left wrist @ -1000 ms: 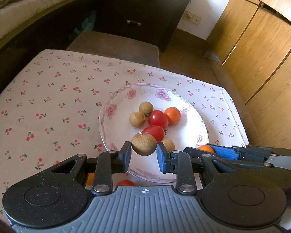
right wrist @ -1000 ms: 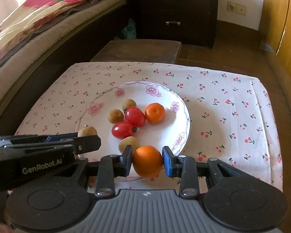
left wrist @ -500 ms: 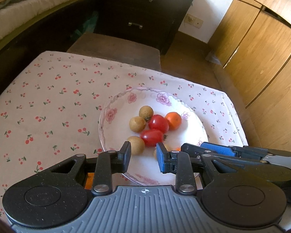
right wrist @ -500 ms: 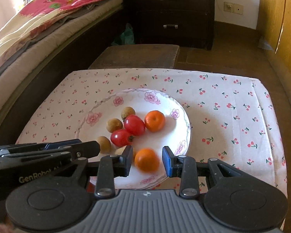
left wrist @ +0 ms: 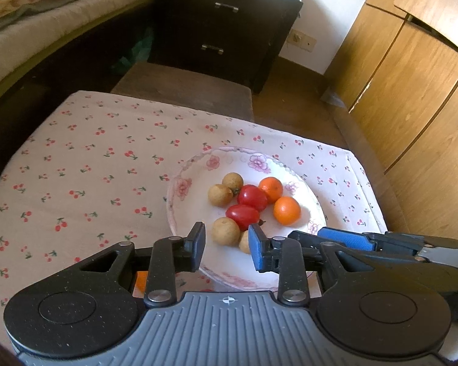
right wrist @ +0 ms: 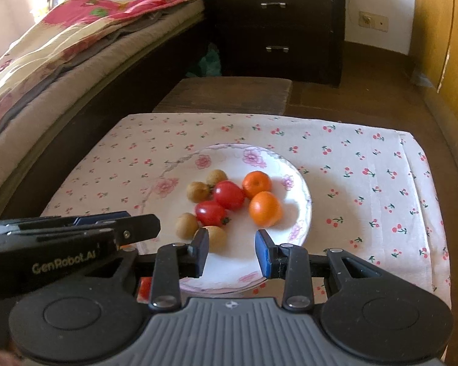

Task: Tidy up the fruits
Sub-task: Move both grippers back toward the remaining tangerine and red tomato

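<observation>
A floral white plate [left wrist: 180, 201] [right wrist: 302, 195] on the cherry-print cloth holds two oranges [left wrist: 286, 210] [right wrist: 265, 209], two red tomatoes [left wrist: 242, 214] [right wrist: 228, 195] and several brown longans [left wrist: 226, 231] [right wrist: 187, 225]. My left gripper [left wrist: 227, 248] is open and empty above the plate's near rim. My right gripper [right wrist: 232, 251] is open and empty, also above the near rim. An orange fruit [left wrist: 140, 282] and a red one [right wrist: 143, 289] show partly under the grippers, off the plate.
A wooden stool [right wrist: 229, 96] and a dark drawer chest [right wrist: 278, 27] stand beyond the table. A bed [right wrist: 61, 55] runs along the left. Wooden cabinets [left wrist: 412, 91] line the right. The cloth [left wrist: 76, 167] extends left of the plate.
The left gripper let go of a longan and the right let go of an orange; both fruits now lie on the plate. Both grippers opened and drew back and up.
</observation>
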`<state>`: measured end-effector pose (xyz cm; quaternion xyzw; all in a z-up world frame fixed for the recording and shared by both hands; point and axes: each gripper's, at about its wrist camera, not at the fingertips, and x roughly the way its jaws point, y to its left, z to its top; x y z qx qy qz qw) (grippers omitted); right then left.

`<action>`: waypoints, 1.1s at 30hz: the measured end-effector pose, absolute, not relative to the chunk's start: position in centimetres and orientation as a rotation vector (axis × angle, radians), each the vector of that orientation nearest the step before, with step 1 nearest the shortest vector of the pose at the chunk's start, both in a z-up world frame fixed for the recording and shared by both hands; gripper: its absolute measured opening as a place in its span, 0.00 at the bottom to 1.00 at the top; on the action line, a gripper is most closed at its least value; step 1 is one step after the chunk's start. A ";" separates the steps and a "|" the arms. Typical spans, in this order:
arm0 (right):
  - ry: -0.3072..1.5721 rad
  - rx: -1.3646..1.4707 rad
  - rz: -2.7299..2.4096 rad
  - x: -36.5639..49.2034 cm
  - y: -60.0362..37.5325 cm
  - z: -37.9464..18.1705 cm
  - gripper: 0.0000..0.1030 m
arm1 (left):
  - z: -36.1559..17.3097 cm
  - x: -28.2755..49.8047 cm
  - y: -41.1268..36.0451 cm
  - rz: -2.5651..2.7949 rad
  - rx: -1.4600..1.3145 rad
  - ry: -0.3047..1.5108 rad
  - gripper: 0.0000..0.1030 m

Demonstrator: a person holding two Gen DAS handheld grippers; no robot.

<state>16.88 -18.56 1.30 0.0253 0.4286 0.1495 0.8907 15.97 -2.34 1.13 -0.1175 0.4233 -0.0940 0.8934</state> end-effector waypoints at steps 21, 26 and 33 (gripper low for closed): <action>0.968 0.021 0.445 12.8 -12.9 -0.5 0.34 | 1.4 14.1 3.3 -0.165 -0.292 0.880 0.43; 0.996 0.036 0.441 13.7 -12.3 -1.6 0.34 | 1.0 14.0 3.9 -0.170 -0.302 0.897 0.44; 0.996 0.018 0.420 14.6 -10.6 -2.6 0.34 | 0.8 14.1 4.6 -0.184 -0.321 0.905 0.47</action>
